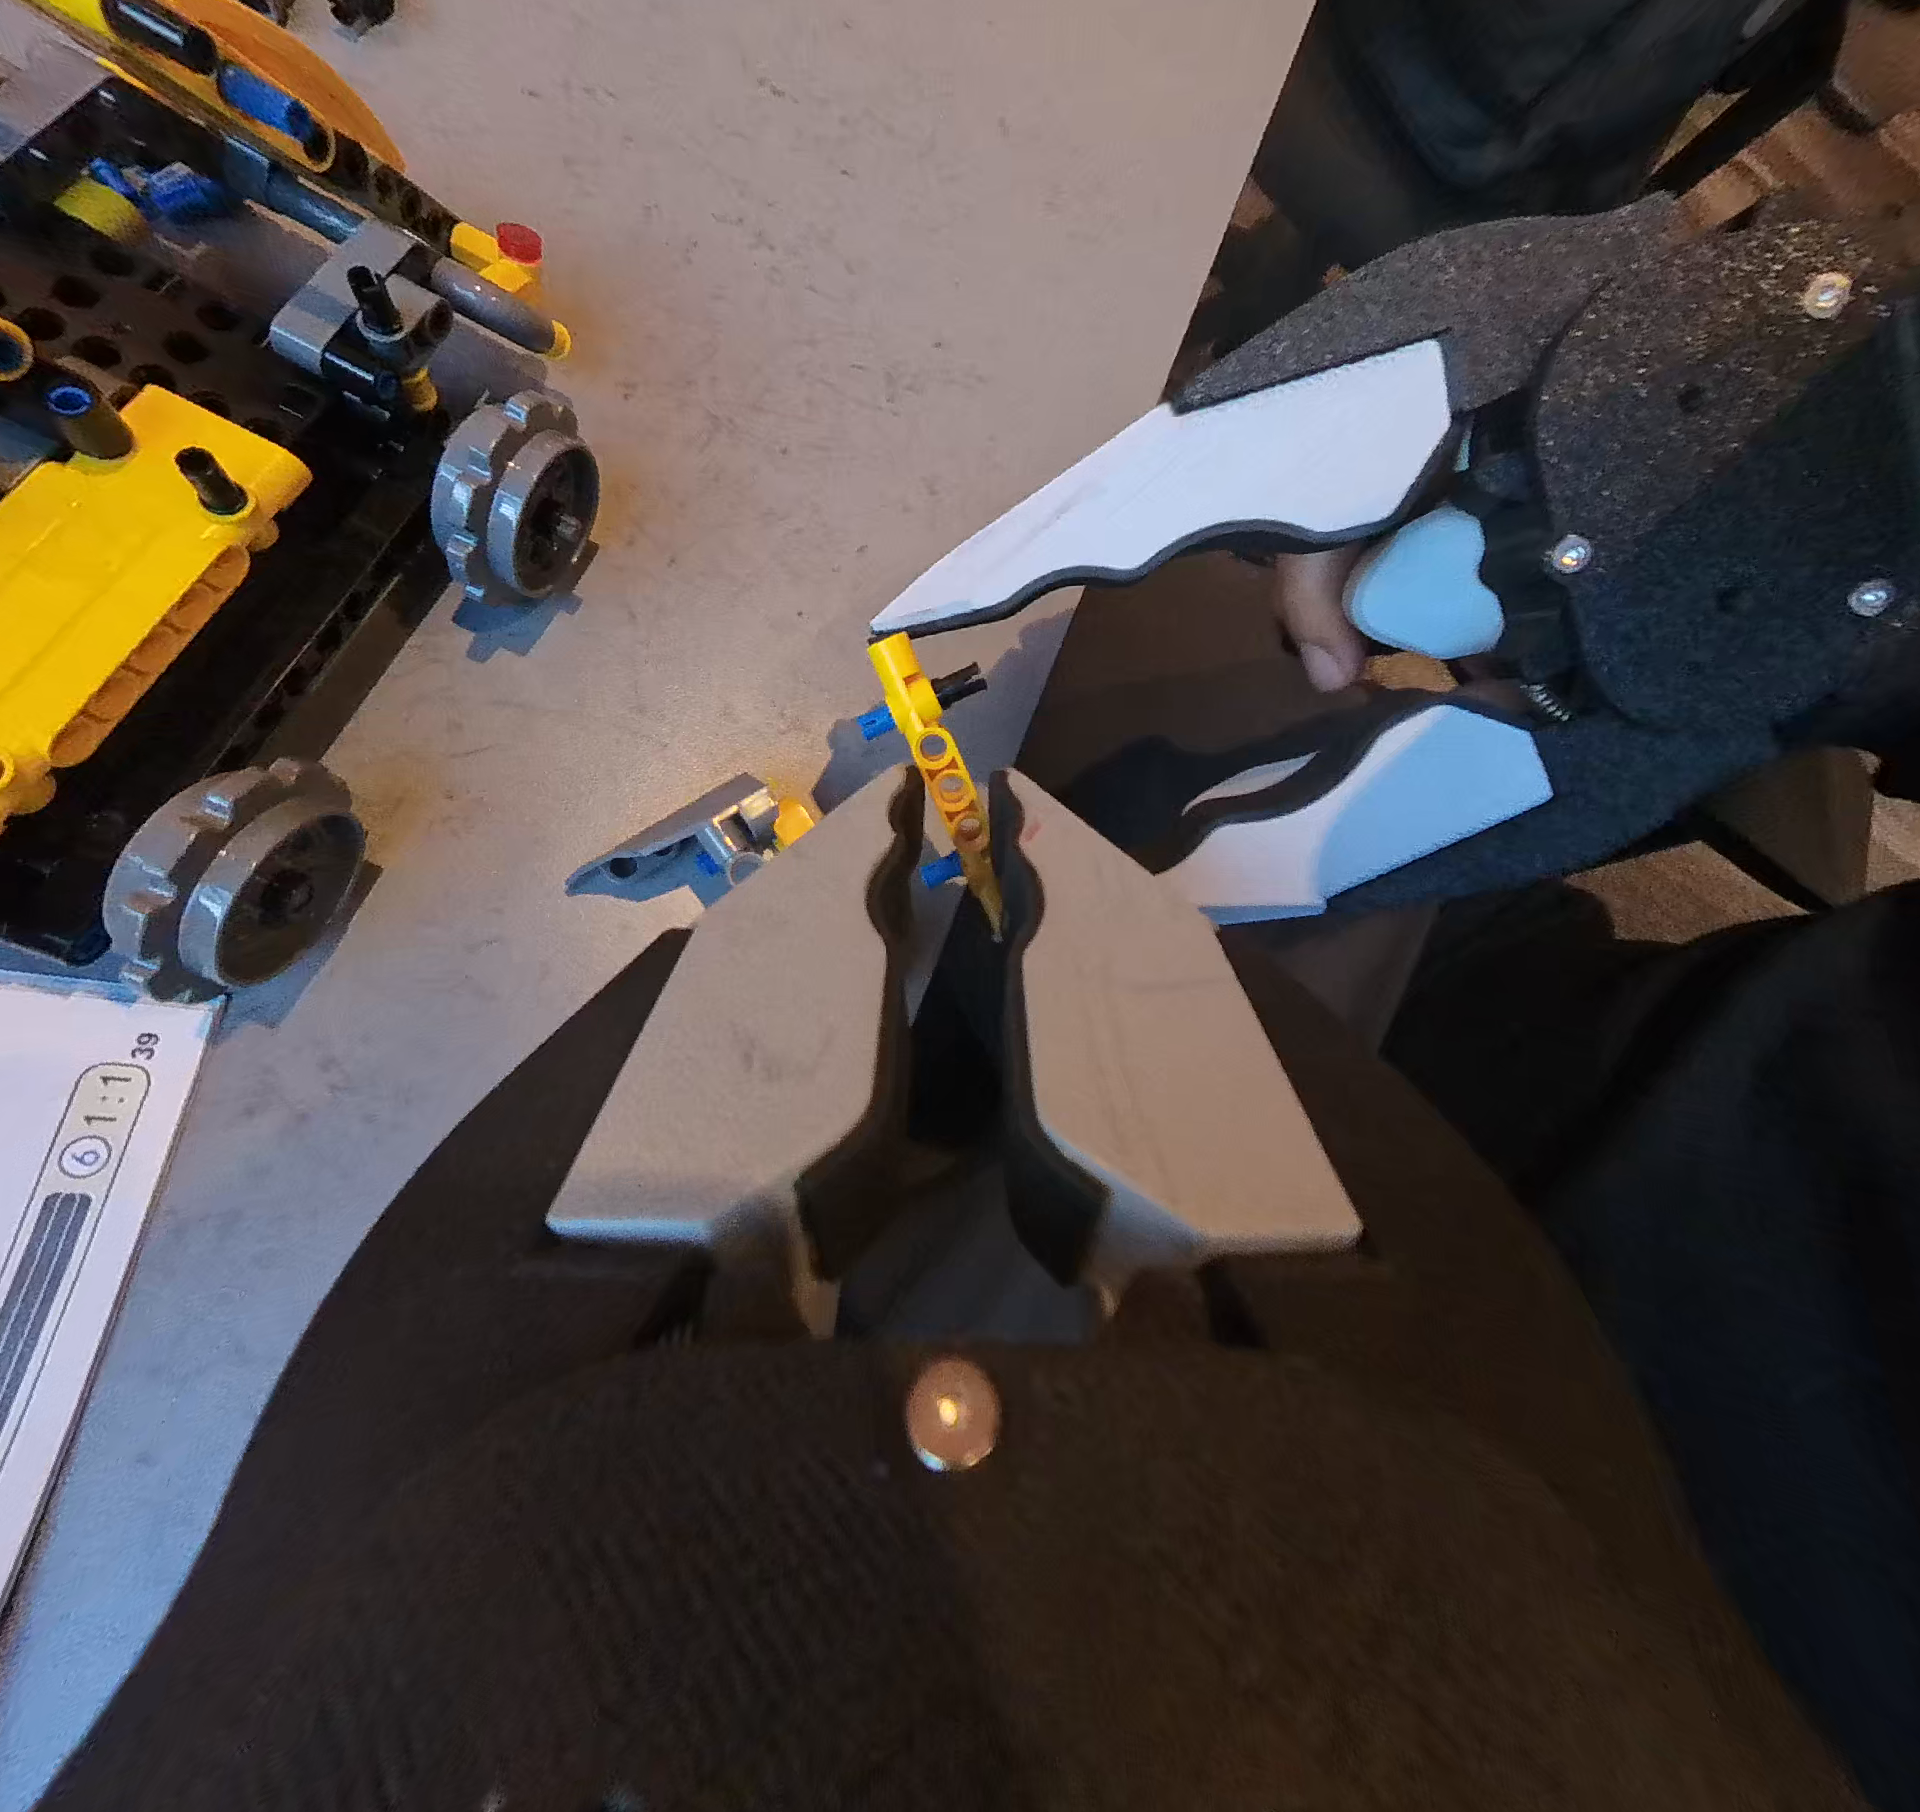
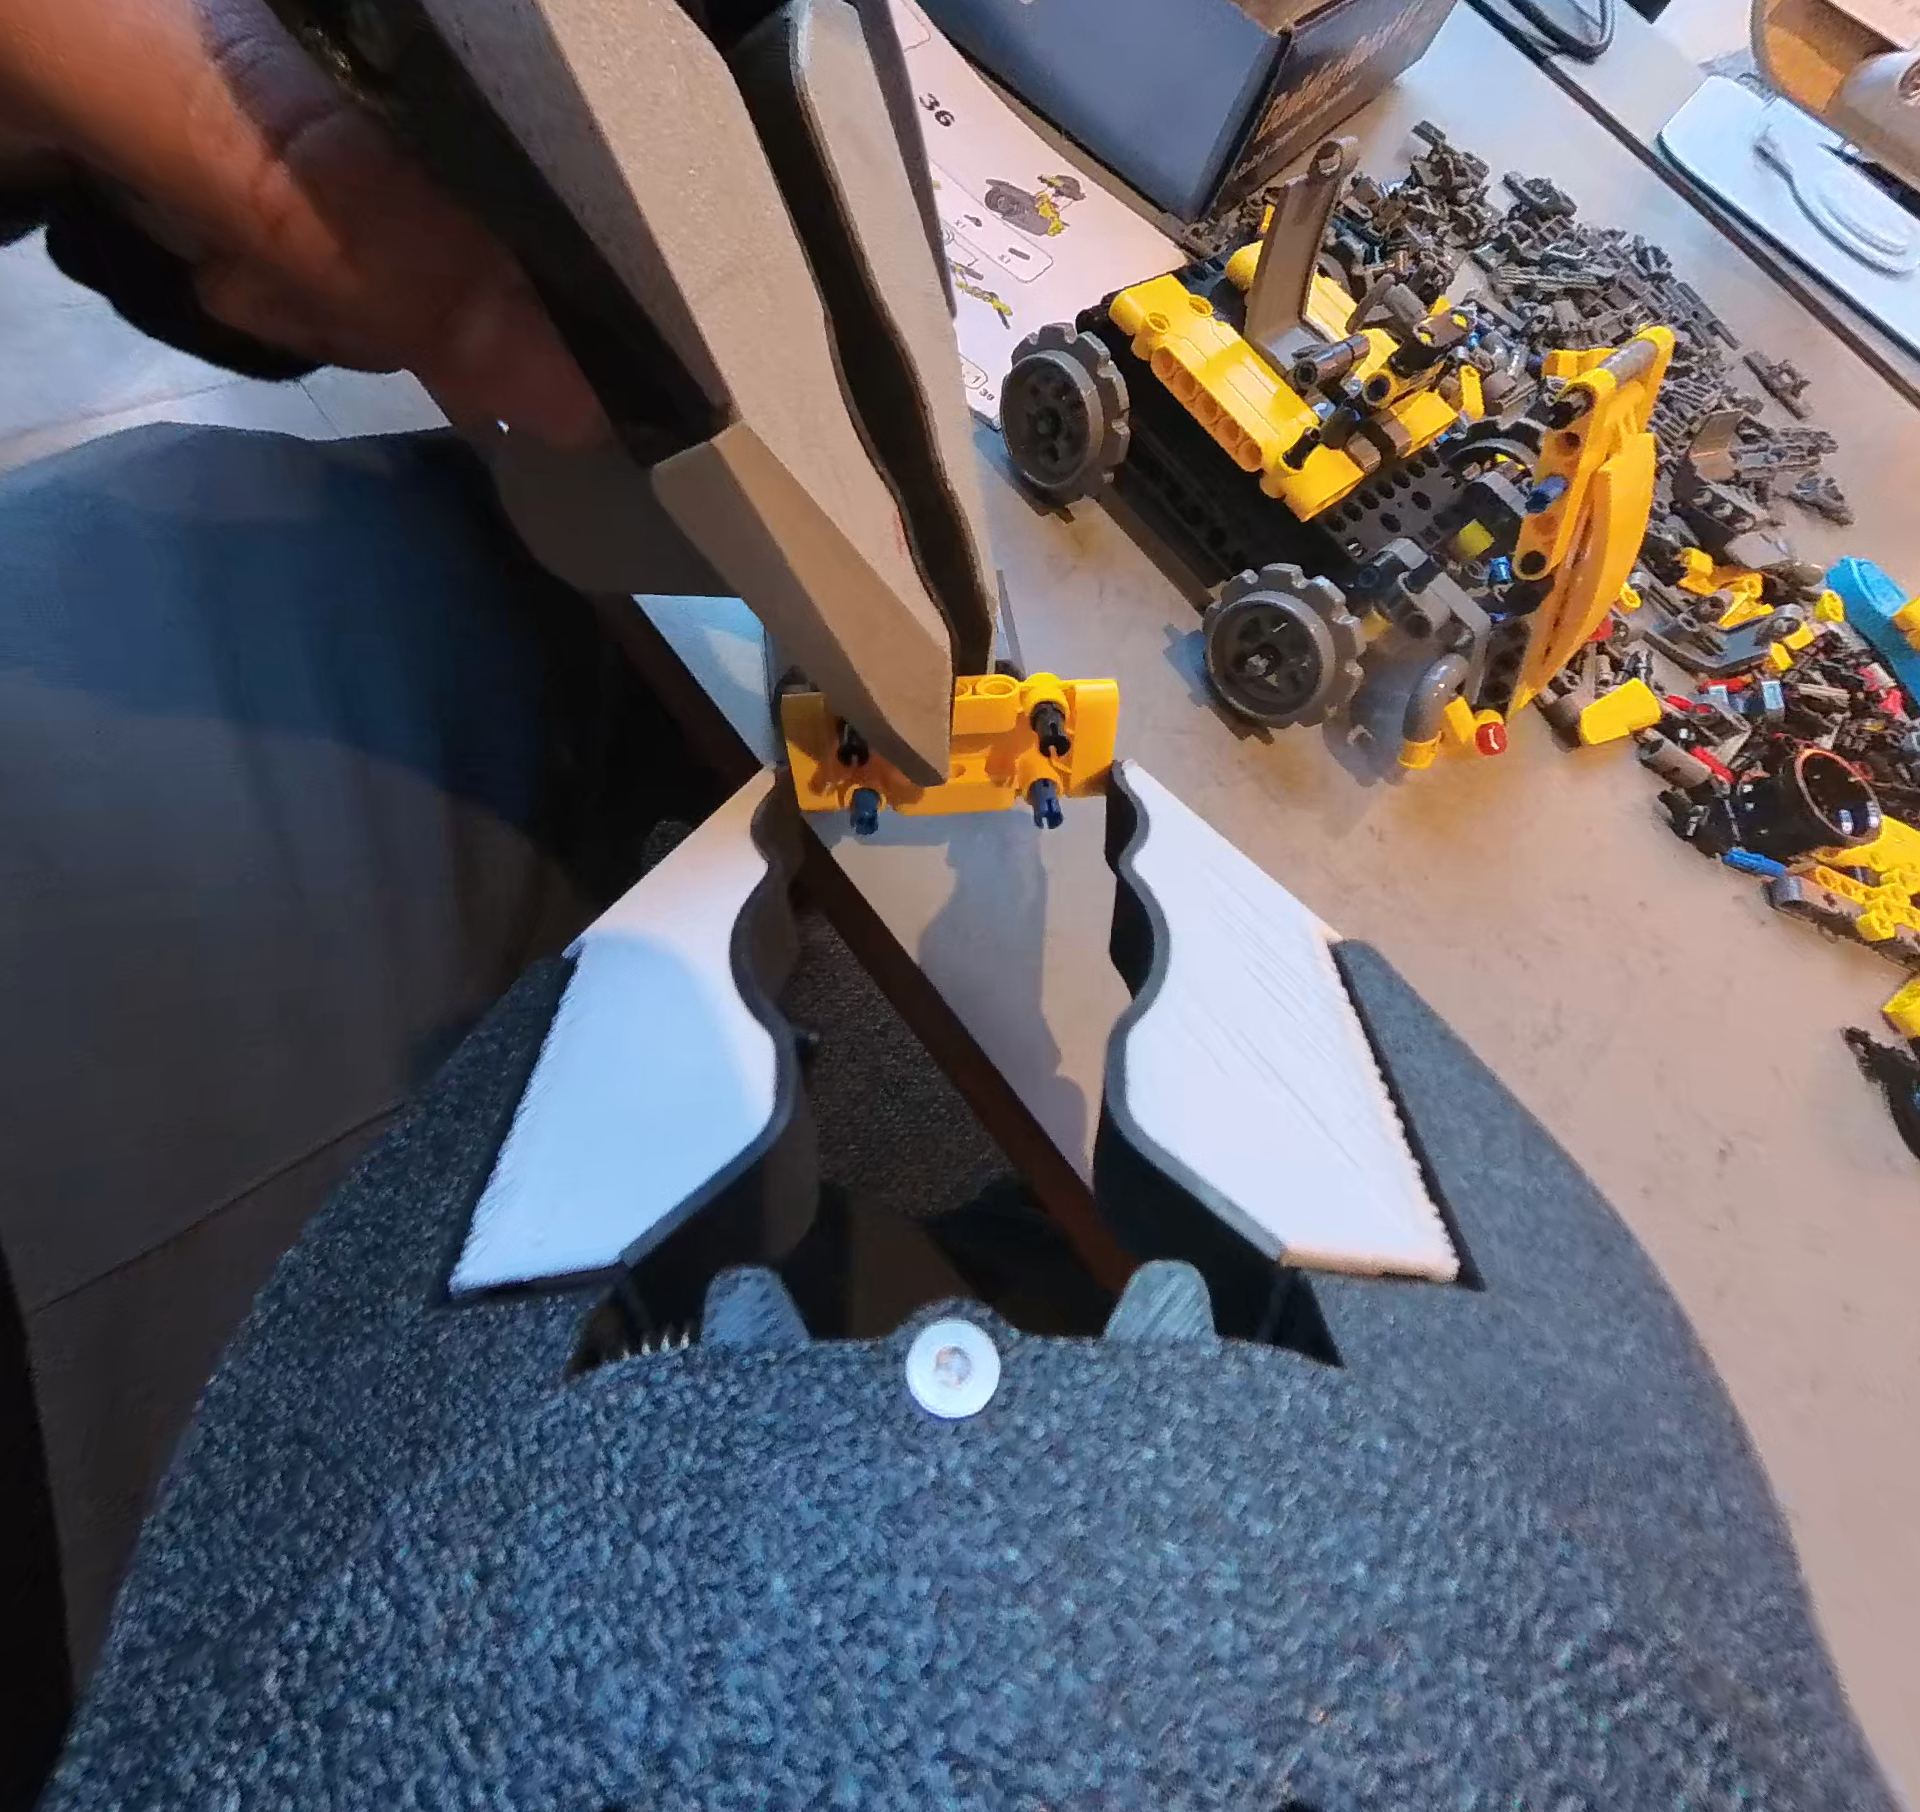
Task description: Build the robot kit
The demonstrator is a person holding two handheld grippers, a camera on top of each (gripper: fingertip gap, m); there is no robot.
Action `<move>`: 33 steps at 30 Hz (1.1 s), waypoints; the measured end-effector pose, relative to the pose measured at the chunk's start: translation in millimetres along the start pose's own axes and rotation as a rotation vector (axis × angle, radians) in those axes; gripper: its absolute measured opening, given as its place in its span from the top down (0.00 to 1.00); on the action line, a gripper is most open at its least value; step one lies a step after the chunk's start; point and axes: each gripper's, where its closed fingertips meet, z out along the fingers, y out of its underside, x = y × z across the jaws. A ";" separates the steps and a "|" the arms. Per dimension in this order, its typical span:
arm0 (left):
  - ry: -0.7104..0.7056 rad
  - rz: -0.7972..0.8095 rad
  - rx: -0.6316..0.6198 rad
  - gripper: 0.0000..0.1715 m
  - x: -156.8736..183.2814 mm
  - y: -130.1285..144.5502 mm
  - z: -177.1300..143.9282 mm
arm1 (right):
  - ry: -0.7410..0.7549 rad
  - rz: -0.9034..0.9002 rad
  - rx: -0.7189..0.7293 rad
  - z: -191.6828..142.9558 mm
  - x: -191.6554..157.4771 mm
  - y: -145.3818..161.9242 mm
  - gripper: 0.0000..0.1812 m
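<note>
Left tool [image 1: 951, 806] clamps a yellow pinned panel [image 2: 951, 739] over the table [image 2: 1403, 983] edge; right tool [image 2: 940, 812] gapes wide, just short of it. Half-built yellow vehicle [image 2: 1340, 484] stands nearby, loose parts pile [image 2: 1766, 702] unsorted.

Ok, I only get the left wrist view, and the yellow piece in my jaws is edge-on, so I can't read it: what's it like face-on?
Observer: The yellow piece is a flat rectangular panel with two black and two blue pins, pinched by the left gripper.
Operator: Is the right gripper closed on it?
Observer: No, the right gripper is wide open, its tips flanking the panel's lower corners.
Operator: Spare parts nearby?
Observer: A loose parts pile lies beside the model vehicle.
</note>
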 end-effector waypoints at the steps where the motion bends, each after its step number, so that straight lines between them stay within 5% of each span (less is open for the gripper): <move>1: -0.002 0.003 -0.003 0.94 -0.2 0.4 0.6 | -0.002 0.002 -0.002 0.3 -0.1 0.6 0.68; 13: -0.036 0.219 -0.100 0.96 6.0 18.3 -9.0 | -0.244 -0.017 0.035 -30.4 -1.8 2.2 0.75; 23: -0.116 0.550 -0.244 0.97 23.5 33.5 -3.6 | -0.343 -0.292 0.060 -47.5 -20.7 -4.7 0.88; 33: -0.046 0.587 -0.221 0.97 36.4 36.4 -6.3 | -0.406 -0.362 0.049 -42.6 -32.8 10.9 0.95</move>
